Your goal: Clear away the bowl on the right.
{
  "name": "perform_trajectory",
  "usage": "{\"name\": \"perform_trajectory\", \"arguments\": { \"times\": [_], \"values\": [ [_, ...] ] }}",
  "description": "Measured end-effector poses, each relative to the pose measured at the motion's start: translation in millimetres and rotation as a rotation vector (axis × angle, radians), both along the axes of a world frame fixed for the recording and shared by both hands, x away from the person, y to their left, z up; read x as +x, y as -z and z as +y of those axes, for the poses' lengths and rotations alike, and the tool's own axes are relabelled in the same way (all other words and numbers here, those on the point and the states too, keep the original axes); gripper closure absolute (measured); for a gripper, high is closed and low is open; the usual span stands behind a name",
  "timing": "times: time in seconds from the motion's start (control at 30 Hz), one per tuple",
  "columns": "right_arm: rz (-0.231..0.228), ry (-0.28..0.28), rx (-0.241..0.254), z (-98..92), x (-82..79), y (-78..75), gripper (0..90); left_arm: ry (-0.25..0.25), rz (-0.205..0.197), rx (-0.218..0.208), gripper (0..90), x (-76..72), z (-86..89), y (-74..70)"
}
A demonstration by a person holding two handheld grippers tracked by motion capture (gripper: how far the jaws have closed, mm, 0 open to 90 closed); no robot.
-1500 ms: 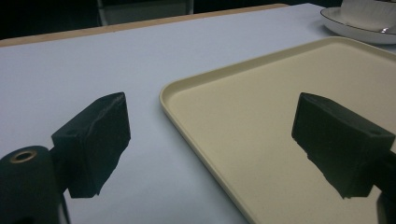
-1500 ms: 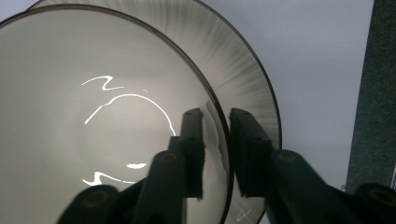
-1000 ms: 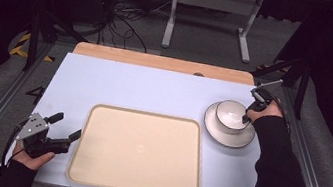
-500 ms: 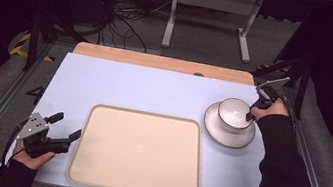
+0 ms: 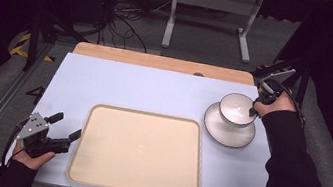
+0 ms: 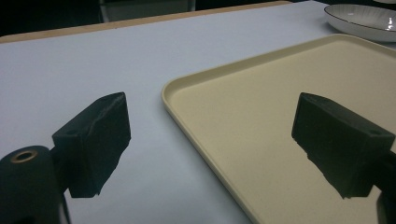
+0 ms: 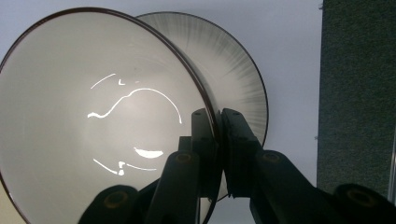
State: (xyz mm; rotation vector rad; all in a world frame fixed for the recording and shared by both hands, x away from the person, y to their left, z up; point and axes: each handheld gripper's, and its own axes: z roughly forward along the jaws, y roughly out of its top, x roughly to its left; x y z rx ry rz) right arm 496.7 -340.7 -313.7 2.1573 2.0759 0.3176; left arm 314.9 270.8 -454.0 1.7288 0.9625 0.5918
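While the right gripper (image 7: 218, 154) clamps its fingers on the rim of a white bowl (image 5: 237, 109), bowl raised above its saucer (image 5: 228, 129) at far right, left gripper (image 5: 67, 129) fingers spread wide, unladen, beside the beige tray (image 5: 137, 150), pale tabletop (image 5: 144, 90).

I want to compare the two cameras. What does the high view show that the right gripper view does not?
High view alone: the beige tray, the left claw open beside it, the wooden board and the floor stand.

Right gripper view alone: the right claw seen close, its jaws shut on the rim of the bowl.

Both: the bowl, tilted, above the plate, and the table.
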Motion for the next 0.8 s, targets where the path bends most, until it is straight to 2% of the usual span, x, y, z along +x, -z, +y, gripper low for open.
{"name": "perform_trajectory", "arguments": {
  "times": [0.1,0.3,0.43,0.63,0.8],
  "values": [
    [-0.006,-0.005,-0.014,3.8,-1.9,-5.8,84.2,0.001,0.001,0.001,12.6,-0.2,0.2,-0.2],
    [-0.013,-0.001,-0.003,9.2,-5.2,-14.8,83.8,0.0,0.002,0.001,12.7,0.0,0.4,-0.2],
    [-0.015,-0.003,-0.016,17.7,-8.3,-17.4,83.7,0.001,0.0,0.0,12.7,0.0,0.0,-0.2],
    [-0.029,-0.043,-0.01,34.6,-11.9,-21.2,83.7,0.001,0.0,0.001,12.7,0.0,-0.1,-0.2],
    [-0.038,-0.104,-0.002,56.7,-16.0,-26.9,83.3,0.001,-0.001,0.001,12.7,-0.2,0.4,-0.5]
  ]
}}
